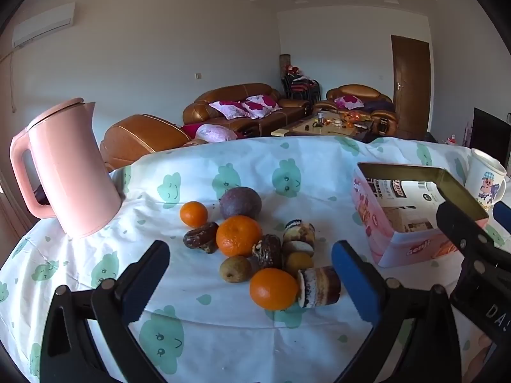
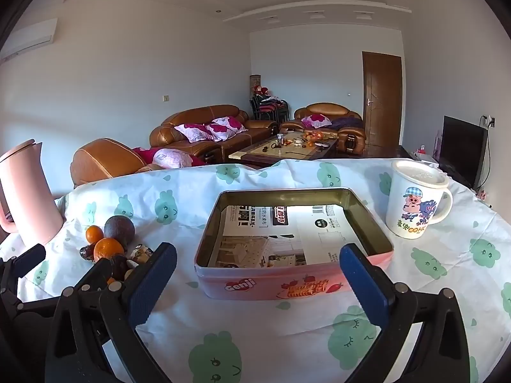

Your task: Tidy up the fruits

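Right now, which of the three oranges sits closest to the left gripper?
The orange at the front of the pile, touching the layered cake roll. It lies just ahead of the open left gripper; the other two sit farther back, near the purple fruit.

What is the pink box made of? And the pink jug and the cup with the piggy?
The pink box looks like thin metal: its inside walls shine gold like a mirror. The pink jug seems to be matte plastic, smooth with a soft sheen. The piggy cup could be ceramic or plastic; its glossy white side alone doesn't settle it.
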Available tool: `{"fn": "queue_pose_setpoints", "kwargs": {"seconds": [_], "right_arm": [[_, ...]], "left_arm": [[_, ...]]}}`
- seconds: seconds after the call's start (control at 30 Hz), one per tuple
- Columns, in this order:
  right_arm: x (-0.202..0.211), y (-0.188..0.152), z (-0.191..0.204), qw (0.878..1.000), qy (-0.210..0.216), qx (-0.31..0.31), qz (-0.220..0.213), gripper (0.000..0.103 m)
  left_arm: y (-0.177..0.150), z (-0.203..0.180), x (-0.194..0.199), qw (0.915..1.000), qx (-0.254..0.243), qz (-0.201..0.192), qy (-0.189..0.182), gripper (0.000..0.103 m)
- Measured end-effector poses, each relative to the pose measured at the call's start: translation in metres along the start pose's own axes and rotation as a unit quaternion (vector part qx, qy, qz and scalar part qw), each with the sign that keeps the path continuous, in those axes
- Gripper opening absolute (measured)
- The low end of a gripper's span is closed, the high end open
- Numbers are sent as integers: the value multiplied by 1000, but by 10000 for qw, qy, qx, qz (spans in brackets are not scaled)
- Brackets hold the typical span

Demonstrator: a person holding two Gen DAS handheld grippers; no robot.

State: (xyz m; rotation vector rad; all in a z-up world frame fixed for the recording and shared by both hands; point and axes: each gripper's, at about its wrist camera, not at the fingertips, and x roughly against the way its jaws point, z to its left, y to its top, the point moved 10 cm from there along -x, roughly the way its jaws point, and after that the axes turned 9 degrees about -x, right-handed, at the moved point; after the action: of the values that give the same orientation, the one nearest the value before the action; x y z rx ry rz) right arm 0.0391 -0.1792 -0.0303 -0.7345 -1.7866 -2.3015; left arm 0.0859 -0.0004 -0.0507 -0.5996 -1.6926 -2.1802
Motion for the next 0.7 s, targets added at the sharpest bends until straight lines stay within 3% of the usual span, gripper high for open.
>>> {"fn": "queue_pose_setpoints", "kwargs": {"seconds": [0.7], "right_arm": [[-2, 2, -3, 10000, -44, 44, -65, 102]], "left_arm": [[-6, 4, -2, 9997, 212, 126, -90, 103]]}}
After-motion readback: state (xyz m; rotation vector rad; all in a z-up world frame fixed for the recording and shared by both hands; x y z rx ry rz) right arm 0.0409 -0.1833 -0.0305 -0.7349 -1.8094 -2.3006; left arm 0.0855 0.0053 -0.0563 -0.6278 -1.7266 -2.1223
